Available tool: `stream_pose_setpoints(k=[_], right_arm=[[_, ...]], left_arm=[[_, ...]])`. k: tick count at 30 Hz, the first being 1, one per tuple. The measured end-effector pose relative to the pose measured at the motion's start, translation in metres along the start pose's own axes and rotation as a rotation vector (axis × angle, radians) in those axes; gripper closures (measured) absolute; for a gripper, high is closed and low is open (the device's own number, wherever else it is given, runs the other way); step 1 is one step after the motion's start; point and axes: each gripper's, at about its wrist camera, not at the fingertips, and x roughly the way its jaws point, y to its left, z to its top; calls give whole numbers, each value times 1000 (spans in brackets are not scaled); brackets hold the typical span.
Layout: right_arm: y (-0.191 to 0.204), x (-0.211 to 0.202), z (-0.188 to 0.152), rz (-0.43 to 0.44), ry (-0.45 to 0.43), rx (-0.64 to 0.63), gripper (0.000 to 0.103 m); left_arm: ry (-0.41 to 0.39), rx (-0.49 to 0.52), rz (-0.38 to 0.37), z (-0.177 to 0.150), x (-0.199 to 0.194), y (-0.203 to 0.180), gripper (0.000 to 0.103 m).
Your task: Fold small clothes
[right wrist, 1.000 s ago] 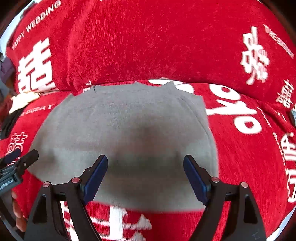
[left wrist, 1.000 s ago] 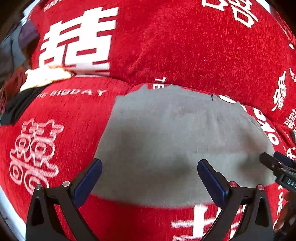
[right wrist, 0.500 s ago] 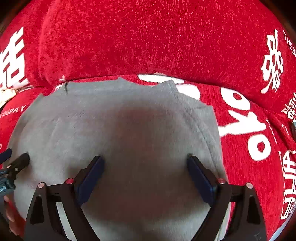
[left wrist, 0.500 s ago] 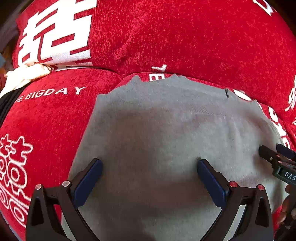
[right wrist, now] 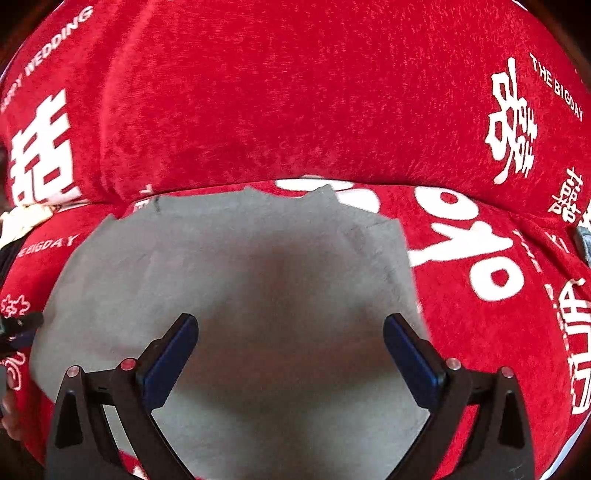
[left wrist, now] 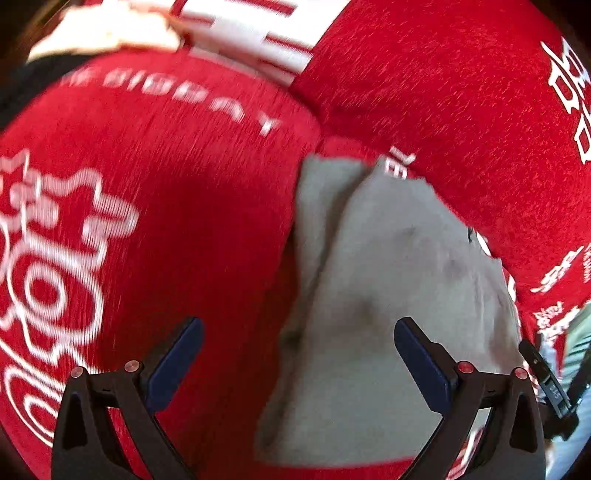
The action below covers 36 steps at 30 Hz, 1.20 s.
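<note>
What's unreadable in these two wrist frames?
- Grey garment, right wrist view: near edge cut off by the frame bottom and hidden behind the opening right gripper.
- Left wrist view: motion blur smears the red cover's lettering; garment type unclear.
- Cream cloth, left wrist view: blurred and cropped at the top.

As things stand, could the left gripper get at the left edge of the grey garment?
Probably yes. The left gripper has its jaws wide apart with nothing between them, and the grey garment has its edge lying right under that gap on the red cover, unobstructed.
</note>
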Motion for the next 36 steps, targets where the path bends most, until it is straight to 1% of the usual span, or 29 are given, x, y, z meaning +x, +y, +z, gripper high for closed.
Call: stream_pose_setpoints(k=[1, 2, 3, 5, 6, 7, 9, 11, 14, 15, 16, 17, 18, 19, 21, 23, 24, 25, 27, 28, 30, 33, 34, 36], right_arm=[[5, 1, -3, 5, 1, -8, 2], [13, 4, -6, 12, 10, -21, 2], [19, 7, -7, 12, 20, -33, 2], [31, 14, -14, 6, 47, -66, 2], [35, 15, -17, 1, 49, -77, 2], [38, 15, -19, -10, 47, -88, 2], [39, 13, -23, -21, 45, -98, 2], [36, 10, -23, -16, 47, -91, 2], [32, 6, -17, -39, 44, -84, 2], [31, 5, -14, -41, 42, -79, 2], [32, 6, -10, -40, 44, -70, 2], [35, 7, -6, -41, 47, -67, 2], [38, 9, -3, -42, 50, -68, 2], [45, 13, 3, -39, 54, -82, 2], [59, 21, 13, -39, 58, -111, 2], [74, 37, 24, -54, 90, -143, 2], [80, 47, 29, -70, 117, -156, 2], [88, 62, 36, -109, 149, -179, 2], [96, 79, 49, -139, 176, -202, 2], [96, 84, 56, -142, 179, -192, 2], [95, 96, 69, -134, 212, -168, 1], [85, 125, 87, -99, 307, -88, 1], [83, 133, 90, -83, 320, -67, 1], [79, 141, 97, -63, 313, -27, 1]], left_arm=[[-13, 25, -4, -5, -2, -1, 0], [-8, 47, -12, -7, -1, -5, 0], [12, 58, -34, -9, 3, -9, 0], [76, 73, -102, -9, 19, -21, 0], [82, 92, -80, -9, 27, -28, 0], [62, 108, -56, -8, 29, -34, 0], [52, 109, -43, -1, 36, -41, 0], [52, 102, -43, 8, 42, -44, 0], [52, 104, -64, 14, 43, -41, 2], [41, 106, -62, 15, 41, -40, 19], [8, 130, -73, 15, 33, -40, 38], [0, 142, -86, 14, 29, -41, 47], [-5, 146, -90, 14, 26, -41, 63], [-12, 158, -92, 13, 21, -42, 70], [-21, 174, -70, 13, 17, -44, 74], [-24, 182, -56, 13, 13, -47, 79], [-25, 183, -53, 15, 12, -49, 80], [-27, 182, -57, 16, 9, -50, 80], [-31, 186, -69, 18, 5, -51, 80], [-28, 189, -68, 18, 6, -51, 80], [-18, 189, -65, 18, 8, -48, 80], [-13, 179, -77, 17, 13, -45, 80], [-10, 173, -83, 18, 14, -43, 80], [-6, 168, -86, 17, 17, -41, 80]])
